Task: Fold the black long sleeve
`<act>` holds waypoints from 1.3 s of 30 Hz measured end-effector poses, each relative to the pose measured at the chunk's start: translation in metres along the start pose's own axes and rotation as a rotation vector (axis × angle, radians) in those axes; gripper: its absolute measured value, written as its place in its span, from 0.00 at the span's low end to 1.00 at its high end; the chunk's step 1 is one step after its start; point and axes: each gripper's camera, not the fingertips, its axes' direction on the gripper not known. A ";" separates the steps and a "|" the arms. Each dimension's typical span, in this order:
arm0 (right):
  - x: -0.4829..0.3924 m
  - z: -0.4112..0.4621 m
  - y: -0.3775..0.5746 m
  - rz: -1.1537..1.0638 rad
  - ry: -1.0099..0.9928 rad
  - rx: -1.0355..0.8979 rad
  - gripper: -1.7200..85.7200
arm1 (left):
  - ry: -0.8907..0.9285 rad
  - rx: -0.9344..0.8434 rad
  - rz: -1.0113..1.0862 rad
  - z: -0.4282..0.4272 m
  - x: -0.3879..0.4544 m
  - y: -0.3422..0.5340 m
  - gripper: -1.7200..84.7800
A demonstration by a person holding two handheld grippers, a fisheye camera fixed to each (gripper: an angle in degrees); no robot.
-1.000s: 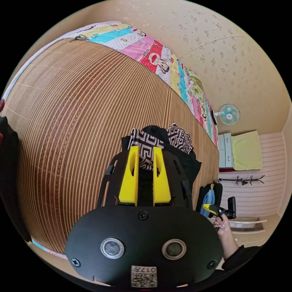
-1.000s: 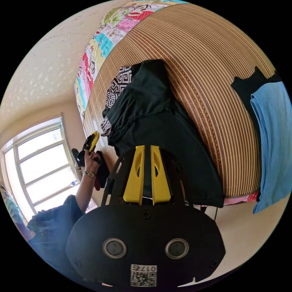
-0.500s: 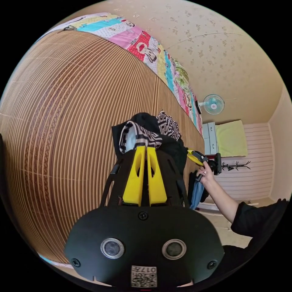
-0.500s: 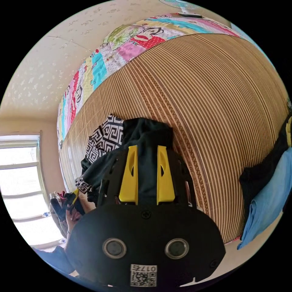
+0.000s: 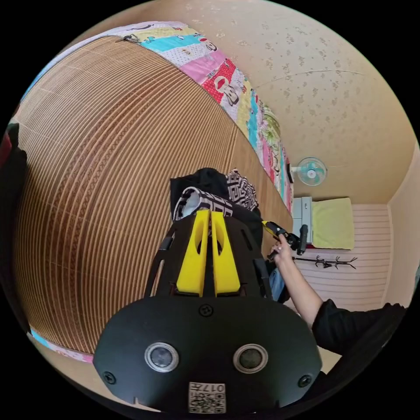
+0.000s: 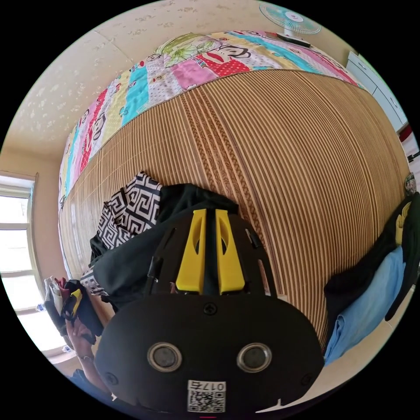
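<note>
Black long sleeve: the black long sleeve (image 6: 131, 262) lies bunched in a heap on the bed, left of centre in the right gripper view and just above the jaws at centre in the left gripper view (image 5: 205, 177).
Patterned cloth: a black-and-white patterned cloth (image 6: 131, 208) is tangled in the same heap, touching the black fabric; whether it is lining or a second garment, I cannot tell.
Right gripper: the right gripper (image 6: 210, 214) has its yellow jaws drawn nearly together over the black fabric; half a second ago they stood clearly apart. Whether cloth is pinched between them, I cannot tell.
Left gripper: the left gripper (image 5: 207, 214) has its jaws pressed close, as before, tips at the rolled patterned edge; a true grip is not clear.
What this means: judging by the closing, both grippers are taking hold to lift and spread the heap; no fold has been made yet.
Bed mat: the woven mat (image 6: 306, 166) is bare around the heap.
Other clothes: a blue and black pile (image 6: 367, 302) sits well apart at the lower right edge.
</note>
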 end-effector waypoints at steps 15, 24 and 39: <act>-0.126 -0.001 0.110 -0.563 -0.140 -0.089 0.10 | -0.077 -0.057 0.075 0.043 -0.018 -0.031 0.03; -0.078 -0.023 0.102 -0.461 -0.202 -0.098 0.10 | 0.067 0.123 -0.016 0.004 -0.046 0.013 0.13; -0.017 -0.029 0.101 -0.466 -0.013 -0.179 0.04 | 0.104 0.012 0.012 0.014 -0.023 0.044 0.02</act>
